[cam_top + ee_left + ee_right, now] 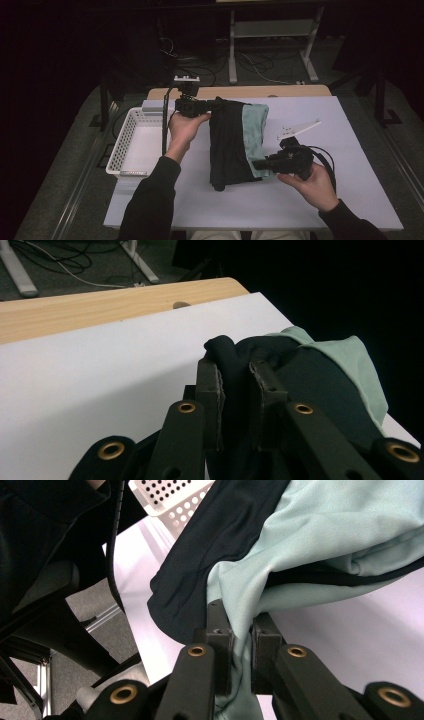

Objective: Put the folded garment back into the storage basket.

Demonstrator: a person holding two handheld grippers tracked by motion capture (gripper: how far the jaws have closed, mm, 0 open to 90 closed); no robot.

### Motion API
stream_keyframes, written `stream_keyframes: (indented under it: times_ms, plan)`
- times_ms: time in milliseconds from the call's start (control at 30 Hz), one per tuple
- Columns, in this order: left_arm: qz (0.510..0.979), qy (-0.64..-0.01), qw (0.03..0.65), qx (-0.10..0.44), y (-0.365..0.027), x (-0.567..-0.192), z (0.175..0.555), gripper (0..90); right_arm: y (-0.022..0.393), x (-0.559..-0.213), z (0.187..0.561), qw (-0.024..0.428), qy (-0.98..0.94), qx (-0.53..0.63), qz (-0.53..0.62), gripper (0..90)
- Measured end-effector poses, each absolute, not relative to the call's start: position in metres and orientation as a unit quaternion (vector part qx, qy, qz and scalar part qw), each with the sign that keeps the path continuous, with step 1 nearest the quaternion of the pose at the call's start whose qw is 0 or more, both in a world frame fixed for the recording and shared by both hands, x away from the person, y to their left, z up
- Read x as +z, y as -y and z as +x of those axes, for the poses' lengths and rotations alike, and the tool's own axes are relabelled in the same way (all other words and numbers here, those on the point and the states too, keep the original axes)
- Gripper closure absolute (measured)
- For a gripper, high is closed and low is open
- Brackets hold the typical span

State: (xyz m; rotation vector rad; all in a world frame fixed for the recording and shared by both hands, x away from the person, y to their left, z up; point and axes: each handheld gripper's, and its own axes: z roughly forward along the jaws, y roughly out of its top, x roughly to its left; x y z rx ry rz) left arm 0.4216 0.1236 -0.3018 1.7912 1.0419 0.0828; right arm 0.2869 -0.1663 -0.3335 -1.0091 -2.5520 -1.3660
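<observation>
- The left claw (212, 106) is clamped on the far corner of the cloth (235, 142) — a black bunch of it sits pinched between the two jaws in the left gripper view.
- The right claw (259, 165) is clamped on the near edge of the cloth, on the pale green part. In the right gripper view the green stuff is squeezed tight between the jaws.
- The cloth is black on one side and pale green on the other. It is folded and lies in the middle of the table (350, 165), long way from far to near.
- The black part is on the left and the green part peeks out on the right.
- The left hand (184, 129) holds its gripper at the far end of the cloth, and the right hand (316, 186) holds its gripper at the near right side.
- A white basket (131, 145) with small holes sits at the left edge of the table — just beside the left hand.
- A small white flat piece (298, 128) lies on the table to the right of the cloth, apart from it.
- The table top is white, with a strip of light wood (280, 91) along its far edge.
</observation>
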Motion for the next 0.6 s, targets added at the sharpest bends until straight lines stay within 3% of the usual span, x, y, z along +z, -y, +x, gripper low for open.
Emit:
stream_keyframes:
  times_ms: [600]
  plan:
    - [0.736, -0.443, 0.510, 0.050, -0.150, -0.289, 0.420, 76.4, 0.137, -0.326, 0.296, 0.039, 0.837, -0.455, -0.301, 81.5]
